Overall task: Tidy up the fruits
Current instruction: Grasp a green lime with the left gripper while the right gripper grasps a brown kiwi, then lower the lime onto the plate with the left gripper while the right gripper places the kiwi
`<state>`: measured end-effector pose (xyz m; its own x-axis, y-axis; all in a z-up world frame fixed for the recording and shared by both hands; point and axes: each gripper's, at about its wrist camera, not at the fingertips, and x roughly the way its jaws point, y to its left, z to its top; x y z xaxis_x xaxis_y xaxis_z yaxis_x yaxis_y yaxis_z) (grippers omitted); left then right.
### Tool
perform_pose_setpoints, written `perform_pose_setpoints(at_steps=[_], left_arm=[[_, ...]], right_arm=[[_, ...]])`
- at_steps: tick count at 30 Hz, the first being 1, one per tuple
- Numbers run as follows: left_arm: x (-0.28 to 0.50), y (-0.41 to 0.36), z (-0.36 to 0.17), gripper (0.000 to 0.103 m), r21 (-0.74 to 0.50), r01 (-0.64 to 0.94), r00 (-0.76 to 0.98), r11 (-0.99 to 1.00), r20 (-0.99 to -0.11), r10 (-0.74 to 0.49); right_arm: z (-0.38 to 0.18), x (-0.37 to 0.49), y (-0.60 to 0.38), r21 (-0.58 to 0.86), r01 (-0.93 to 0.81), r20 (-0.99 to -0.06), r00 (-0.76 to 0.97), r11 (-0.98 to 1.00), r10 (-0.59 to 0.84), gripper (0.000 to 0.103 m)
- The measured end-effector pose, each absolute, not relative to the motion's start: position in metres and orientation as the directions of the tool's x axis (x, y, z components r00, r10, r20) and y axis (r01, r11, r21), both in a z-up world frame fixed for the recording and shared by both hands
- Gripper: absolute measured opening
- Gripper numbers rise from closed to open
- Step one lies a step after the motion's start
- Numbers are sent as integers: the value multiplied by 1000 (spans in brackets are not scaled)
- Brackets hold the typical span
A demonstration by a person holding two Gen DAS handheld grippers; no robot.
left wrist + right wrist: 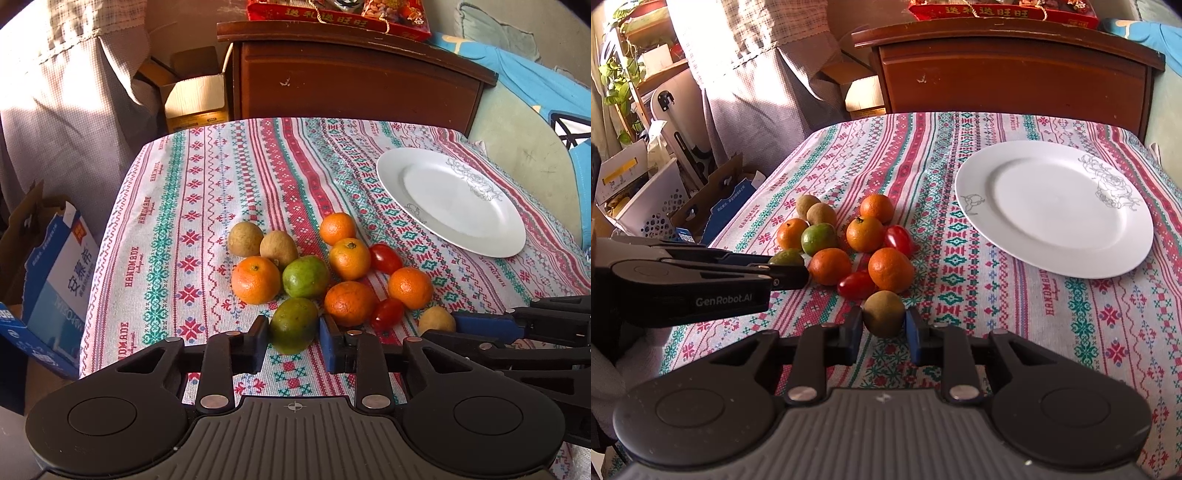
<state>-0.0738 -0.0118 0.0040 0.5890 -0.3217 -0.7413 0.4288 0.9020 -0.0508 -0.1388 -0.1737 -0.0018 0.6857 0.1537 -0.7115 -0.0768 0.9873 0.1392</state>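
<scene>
A pile of fruit lies on the patterned tablecloth: several oranges, two green citrus, two red tomatoes and brown longans. My left gripper is closed around the nearer green citrus, which rests on the cloth. My right gripper is closed around a brown longan at the pile's near edge. Each gripper shows in the other's view, the right and the left. An empty white plate lies to the right, also in the left wrist view.
A wooden cabinet stands behind the table with a red gift box on top. Cardboard boxes stand on the floor at the left. A curtain hangs at the back left. A bed with blue bedding lies right.
</scene>
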Motion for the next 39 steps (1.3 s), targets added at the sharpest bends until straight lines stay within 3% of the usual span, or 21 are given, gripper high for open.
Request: perform_pose_setpoints(at_steps=[12, 23, 39], left_arm=[[-80, -11, 30, 26, -90, 412, 624, 907, -698, -353], [-64, -53, 50, 26, -199, 444, 617, 873, -639, -459], [-40, -119, 34, 26, -274, 489, 546, 828, -645, -535]], right_arm=[[18, -142, -184, 167, -46, -665, 732, 985, 147, 24], [42, -135, -231, 189, 103, -595, 803, 976, 30, 24], [26, -129, -281, 245, 276, -605, 793, 929, -75, 25]])
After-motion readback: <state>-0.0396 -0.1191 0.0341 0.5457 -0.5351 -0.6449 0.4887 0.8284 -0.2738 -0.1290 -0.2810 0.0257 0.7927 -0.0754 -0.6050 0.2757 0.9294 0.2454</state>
